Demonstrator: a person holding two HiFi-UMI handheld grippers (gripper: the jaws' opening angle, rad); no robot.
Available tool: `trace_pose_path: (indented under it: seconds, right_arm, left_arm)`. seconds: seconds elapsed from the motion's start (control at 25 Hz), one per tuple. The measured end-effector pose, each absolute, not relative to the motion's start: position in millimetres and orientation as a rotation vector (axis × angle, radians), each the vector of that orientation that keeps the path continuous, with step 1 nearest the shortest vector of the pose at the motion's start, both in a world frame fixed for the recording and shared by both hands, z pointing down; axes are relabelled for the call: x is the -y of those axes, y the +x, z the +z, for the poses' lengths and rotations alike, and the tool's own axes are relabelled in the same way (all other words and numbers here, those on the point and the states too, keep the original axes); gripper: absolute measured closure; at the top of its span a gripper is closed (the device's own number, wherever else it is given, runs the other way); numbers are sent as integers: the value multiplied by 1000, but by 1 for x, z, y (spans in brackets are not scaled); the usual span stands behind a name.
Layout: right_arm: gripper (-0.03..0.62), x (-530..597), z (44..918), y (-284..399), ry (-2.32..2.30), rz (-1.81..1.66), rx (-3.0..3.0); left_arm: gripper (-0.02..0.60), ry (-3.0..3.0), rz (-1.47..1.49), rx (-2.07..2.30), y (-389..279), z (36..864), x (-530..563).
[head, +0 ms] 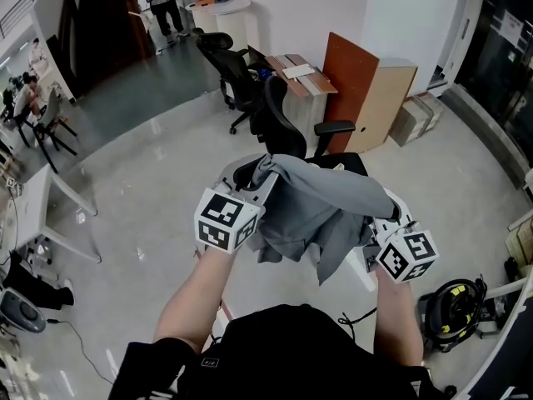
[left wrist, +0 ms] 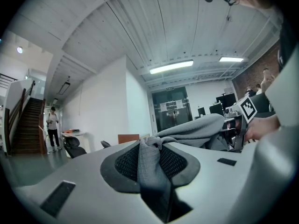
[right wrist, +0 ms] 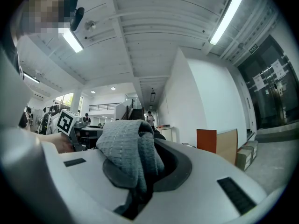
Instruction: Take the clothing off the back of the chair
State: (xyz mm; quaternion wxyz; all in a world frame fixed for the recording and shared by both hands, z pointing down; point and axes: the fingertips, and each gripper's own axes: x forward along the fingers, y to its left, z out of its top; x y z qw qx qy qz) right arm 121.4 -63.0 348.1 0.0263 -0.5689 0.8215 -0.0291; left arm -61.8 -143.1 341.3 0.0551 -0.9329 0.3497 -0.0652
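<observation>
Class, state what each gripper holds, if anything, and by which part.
Both hold the grey garment: left gripper pinches bunched fabric at its left end, right gripper at its right end.

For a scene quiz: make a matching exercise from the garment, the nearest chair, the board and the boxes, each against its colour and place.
1. garment
2. nearest chair
3. board
4. boxes

A. reddish brown, upright
B. grey, held up in the air
C. black, just behind the garment
D. tan, on the floor

Pairs: 1-B, 2-C, 3-A, 4-D
</observation>
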Motion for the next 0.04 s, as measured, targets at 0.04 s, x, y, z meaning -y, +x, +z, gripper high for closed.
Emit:
trace_pose_path:
  seconds: [0.04]
  right_arm:
    - [557, 63, 348, 122, -1757, -93, -2538]
  left_arm:
    - [480, -2831, -199, -1061, -61, 341, 143]
